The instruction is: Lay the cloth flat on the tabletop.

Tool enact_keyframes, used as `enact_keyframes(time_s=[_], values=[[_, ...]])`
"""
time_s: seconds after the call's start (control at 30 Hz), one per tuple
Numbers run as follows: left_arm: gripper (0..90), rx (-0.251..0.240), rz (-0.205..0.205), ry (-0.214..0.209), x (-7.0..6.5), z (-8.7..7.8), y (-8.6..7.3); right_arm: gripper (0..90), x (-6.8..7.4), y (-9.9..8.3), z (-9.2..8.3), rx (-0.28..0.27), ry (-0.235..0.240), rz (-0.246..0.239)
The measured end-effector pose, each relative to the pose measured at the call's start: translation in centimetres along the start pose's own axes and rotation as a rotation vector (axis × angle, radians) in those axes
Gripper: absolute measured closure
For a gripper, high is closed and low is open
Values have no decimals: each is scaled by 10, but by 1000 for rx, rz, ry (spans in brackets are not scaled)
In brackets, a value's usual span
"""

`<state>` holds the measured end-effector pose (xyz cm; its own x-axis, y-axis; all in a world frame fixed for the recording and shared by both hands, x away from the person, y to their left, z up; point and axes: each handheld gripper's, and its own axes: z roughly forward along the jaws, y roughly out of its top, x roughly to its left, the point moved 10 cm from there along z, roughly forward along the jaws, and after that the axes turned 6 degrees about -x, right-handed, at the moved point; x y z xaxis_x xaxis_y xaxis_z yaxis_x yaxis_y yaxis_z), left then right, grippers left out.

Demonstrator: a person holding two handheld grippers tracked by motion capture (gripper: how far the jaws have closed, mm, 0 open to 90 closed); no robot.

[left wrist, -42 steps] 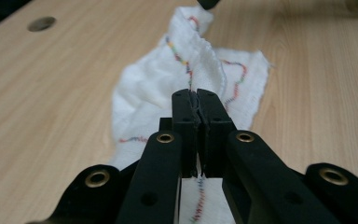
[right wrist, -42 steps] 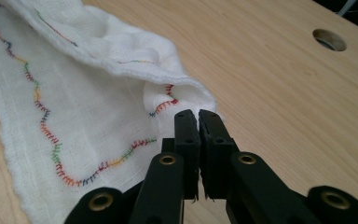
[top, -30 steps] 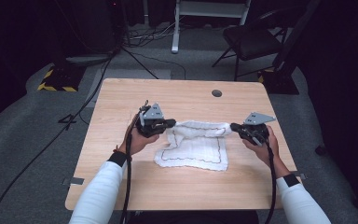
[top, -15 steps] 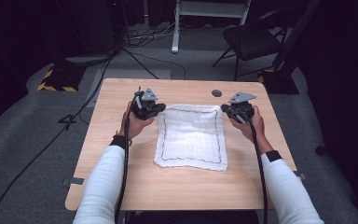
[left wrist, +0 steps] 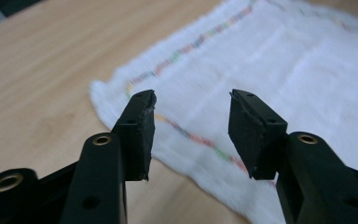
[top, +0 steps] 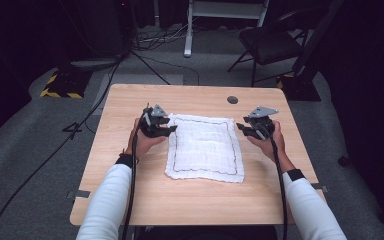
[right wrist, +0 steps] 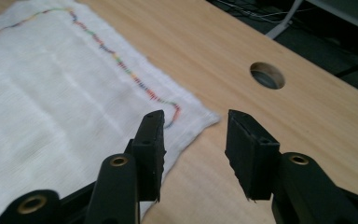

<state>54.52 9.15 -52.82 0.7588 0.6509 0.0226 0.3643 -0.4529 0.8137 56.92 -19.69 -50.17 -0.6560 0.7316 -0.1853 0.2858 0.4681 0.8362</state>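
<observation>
Both tongs point(top: 172, 131) point(top: 241, 128), jaws just opening, stand part-spread, empty, beside the flat cloth point(top: 205, 147).

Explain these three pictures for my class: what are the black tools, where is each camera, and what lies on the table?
A person holds a black two-jaw gripper in each hand: the left gripper and the right gripper. One camera looks down from above; the other two ride on the grippers, looking along their jaws. A white square cloth with a coloured stitched border lies spread flat on the light wooden table. Both grippers' jaws have just been opening, at the cloth's far corners, and nothing is held.
</observation>
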Motion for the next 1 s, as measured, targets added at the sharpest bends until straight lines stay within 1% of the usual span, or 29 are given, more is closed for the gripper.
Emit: enact_keyframes(time_s=[0.03, 0.1, 0.13, 0.27, 0.3, 0.4, 0.43, 0.47, 0.5, 0.53, 0.57, 0.6, 0.63, 0.7, 0.73, 0.77, 0.83, 0.9, 0.93, 1.0], values=[[484, 18, 10, -9, -5, -1, -6, 557, 5, -4, -3, 1, 18, -7], [469, 40, 14, -28, -14, -3, -15, 523, 15, -14, -10, 13, 51, -13], [456, 56, 27, -36, -19, -5, -19, 509, 22, -19, -12, 22, 75, -8], [396, 72, 53, -71, -39, -14, -31, 471, 46, -40, -22, 50, 145, -31], [377, 71, 52, -75, -43, -16, -33, 462, 51, -45, -25, 63, 156, -37], [328, 76, 60, -90, -57, -22, -42, 443, 64, -56, -35, 75, 181, -57], [320, 88, 68, -96, -62, -24, -45, 433, 68, -59, -38, 79, 184, -65], [308, 93, 76, -97, -66, -26, -48, 426, 72, -61, -41, 80, 192, -56], [300, 103, 80, -98, -70, -28, -52, 423, 76, -63, -43, 79, 203, -61], [294, 107, 82, -104, -74, -29, -54, 417, 81, -65, -46, 86, 208, -80], [292, 115, 95, -105, -77, -30, -57, 415, 85, -67, -48, 90, 213, -99], [292, 122, 101, -105, -80, -31, -60, 413, 88, -68, -49, 92, 218, -102], [292, 139, 109, -110, -82, -31, -62, 413, 92, -70, -50, 94, 225, -104], [278, 171, 97, -119, -85, -32, -68, 406, 95, -75, -52, 111, 227, -116], [276, 168, 88, -122, -86, -32, -69, 404, 96, -79, -52, 121, 229, -118], [282, 159, 87, -119, -87, -33, -71, 407, 97, -82, -52, 128, 227, -119], [290, 154, 76, -113, -87, -34, -72, 405, 96, -84, -54, 122, 229, -97], [292, 151, 77, -110, -88, -35, -73, 403, 94, -86, -58, 120, 225, -93], [298, 154, 75, -111, -89, -35, -73, 404, 94, -87, -59, 121, 221, -92], [314, 157, 55, -122, -92, -36, -74, 413, 93, -90, -63, 124, 219, -83]])
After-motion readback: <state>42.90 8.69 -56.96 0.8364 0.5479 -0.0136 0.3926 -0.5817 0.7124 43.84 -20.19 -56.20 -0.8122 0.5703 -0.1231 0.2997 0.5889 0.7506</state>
